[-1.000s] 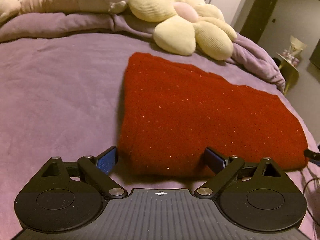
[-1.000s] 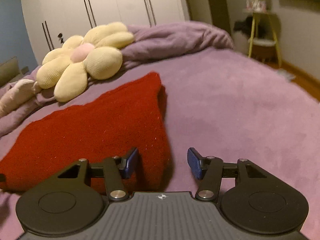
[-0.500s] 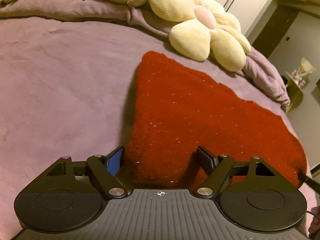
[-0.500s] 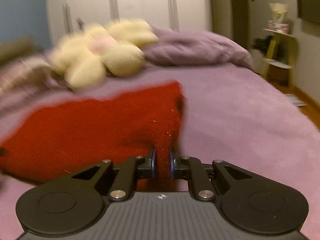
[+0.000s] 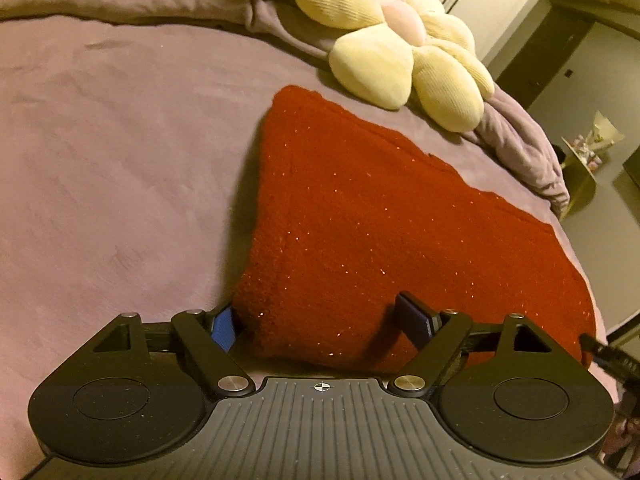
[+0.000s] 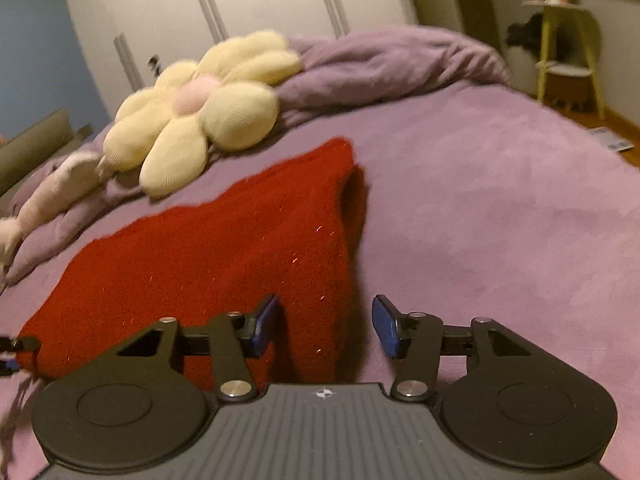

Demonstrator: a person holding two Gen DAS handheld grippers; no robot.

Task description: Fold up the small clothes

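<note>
Purple bed (image 5: pixel 100 160) carries the red knit garment (image 5: pixel 380 220), lying flat, long axis running left-right across both grippers, flower cushion (image 5: pixel 400 40) beyond it. Left gripper (image 5: pixel 320 320): jaws wide apart, straddling the near left corner, gripping nothing. Right gripper (image 6: pixel 324 324): jaws apart, near right corner between them, nothing pinched. Each arm is nearest its own corner; likely next is closing on both.

dim warm light, white wardrobe doors (image 6: pixel 248 20), a blue wall (image 6: pixel 36 60), a yellow side table (image 6: pixel 568 48).
</note>
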